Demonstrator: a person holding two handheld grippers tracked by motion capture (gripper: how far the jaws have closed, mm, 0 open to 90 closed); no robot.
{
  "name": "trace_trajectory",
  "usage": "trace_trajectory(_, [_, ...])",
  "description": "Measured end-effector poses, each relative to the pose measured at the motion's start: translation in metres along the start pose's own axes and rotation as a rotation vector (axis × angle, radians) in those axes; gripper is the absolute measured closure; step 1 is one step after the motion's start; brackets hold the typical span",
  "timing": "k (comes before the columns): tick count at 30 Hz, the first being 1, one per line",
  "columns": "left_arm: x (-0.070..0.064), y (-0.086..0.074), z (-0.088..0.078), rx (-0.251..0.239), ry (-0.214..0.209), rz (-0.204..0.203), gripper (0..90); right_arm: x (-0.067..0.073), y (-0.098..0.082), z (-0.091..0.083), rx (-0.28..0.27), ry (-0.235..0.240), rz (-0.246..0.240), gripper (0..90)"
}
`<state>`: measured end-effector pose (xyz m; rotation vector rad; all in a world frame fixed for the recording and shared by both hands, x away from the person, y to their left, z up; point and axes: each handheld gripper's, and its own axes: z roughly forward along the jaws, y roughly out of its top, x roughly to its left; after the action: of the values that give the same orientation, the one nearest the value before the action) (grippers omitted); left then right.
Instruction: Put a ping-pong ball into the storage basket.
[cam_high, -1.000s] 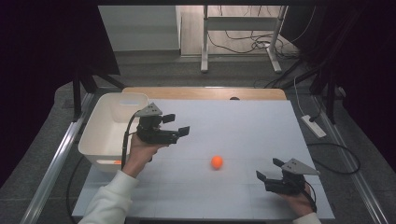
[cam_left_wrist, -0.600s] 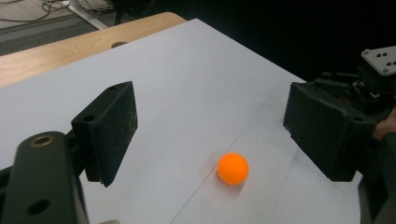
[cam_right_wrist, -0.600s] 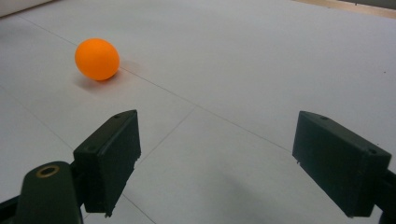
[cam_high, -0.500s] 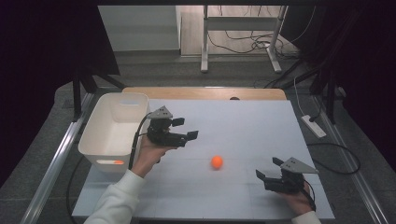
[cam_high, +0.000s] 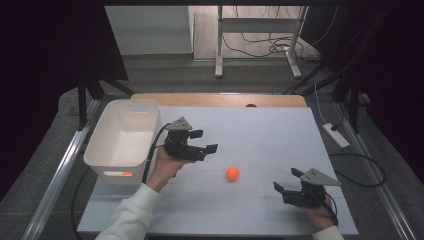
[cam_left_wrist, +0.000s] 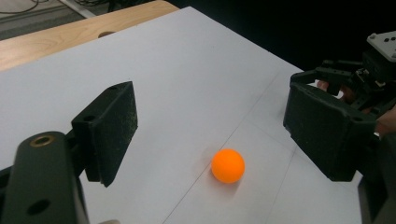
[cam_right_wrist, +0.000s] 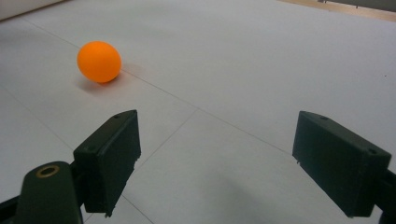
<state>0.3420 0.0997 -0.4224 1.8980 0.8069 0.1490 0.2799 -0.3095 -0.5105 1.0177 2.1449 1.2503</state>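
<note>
High view puts the orange ball (cam_high: 232, 173) alone on the white table (cam_high: 260, 135), resting free between the two grippers and touching neither. The left gripper (cam_high: 206, 141) hovers just up and to the left of it, jaws spread with nothing between them; in the left gripper view the ball (cam_left_wrist: 228, 165) lies on the sheet ahead, framed by the gap between the two jaws. A white bin (cam_high: 125, 135) stands near the table's left edge, behind that hand. The right gripper (cam_high: 287, 180) sits low near the front right corner, well apart from the ball, its jaws also spread and empty; its own view shows the ball (cam_right_wrist: 99, 61) far off to the upper left.

My judgement is that the risk lies in the ball's roundness. If one jaw touches it before the other, or the jaws close off-centre, it will likely roll away or squirt out across the smooth sheet, perhaps off the table.
</note>
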Motion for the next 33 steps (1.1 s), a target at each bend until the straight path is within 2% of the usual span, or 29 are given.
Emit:
trace_trajectory(6, [-0.001, -0.002, 0.011, 0.031, -0.001, 0.004, 18.0, 0.000, 0.001, 0.001, 0.000, -0.001, -0.002, 15.3])
trace_trajectory(13, [-0.005, -0.006, 0.025, 0.063, -0.027, 0.018, 18.1, 0.001, 0.003, 0.003, -0.001, 0.002, -0.010, 15.3])
trace_trajectory(33, [-0.011, -0.017, 0.053, 0.136, -0.055, 0.033, 17.5, 0.001, 0.004, 0.008, 0.010, 0.010, -0.033, 15.3])
